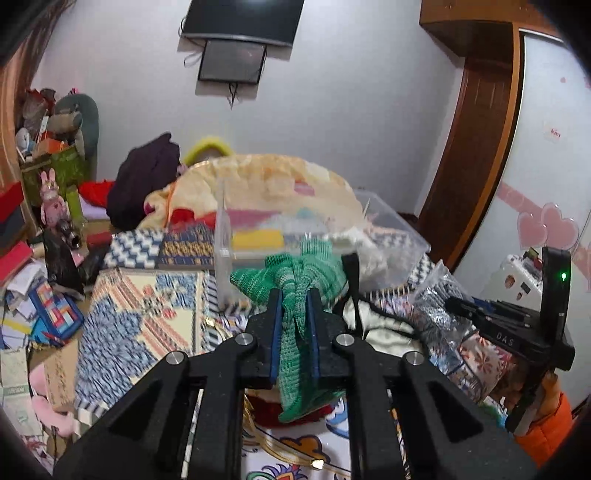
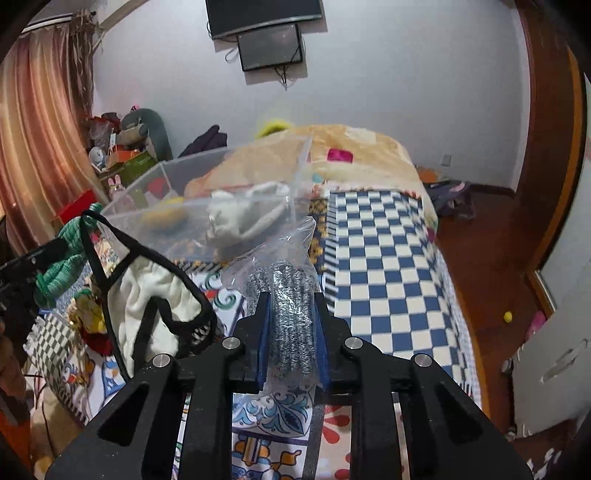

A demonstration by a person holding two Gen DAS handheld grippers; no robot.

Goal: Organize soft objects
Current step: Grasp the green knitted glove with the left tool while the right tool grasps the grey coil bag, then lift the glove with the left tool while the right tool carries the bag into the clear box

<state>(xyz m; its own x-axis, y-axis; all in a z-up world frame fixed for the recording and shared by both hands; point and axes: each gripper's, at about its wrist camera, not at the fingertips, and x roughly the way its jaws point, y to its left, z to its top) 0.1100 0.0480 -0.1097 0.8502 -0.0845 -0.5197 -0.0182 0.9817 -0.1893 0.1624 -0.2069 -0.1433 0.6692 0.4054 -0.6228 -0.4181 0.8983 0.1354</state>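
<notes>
Clear bin's near wall (image 1: 223, 258) and cream black-trimmed cloth (image 2: 147, 295) ahead; checkered bedspread (image 2: 388, 258) rightward open.

Ahead of you runs a plain pale wall (image 2: 388, 92), and high on it hangs a dark flat screen (image 1: 243, 18) with a smaller black panel (image 1: 232, 61) just under it, thin cables dangling. To your left, pinkish-brown curtains (image 2: 40, 122) fall in folds beside a corner shelf crammed with boxes and toys (image 1: 55, 140). Below you lies the bed, spread with a blue-and-cream checked cover (image 2: 380, 266); at its far end a peach quilt (image 1: 273, 181) is heaped. On your right the reddish wooden floor (image 2: 484, 258) shines, and a brown wooden door frame (image 1: 476, 147) stands next to a white wardrobe door with pink heart stickers (image 1: 546, 225).
</notes>
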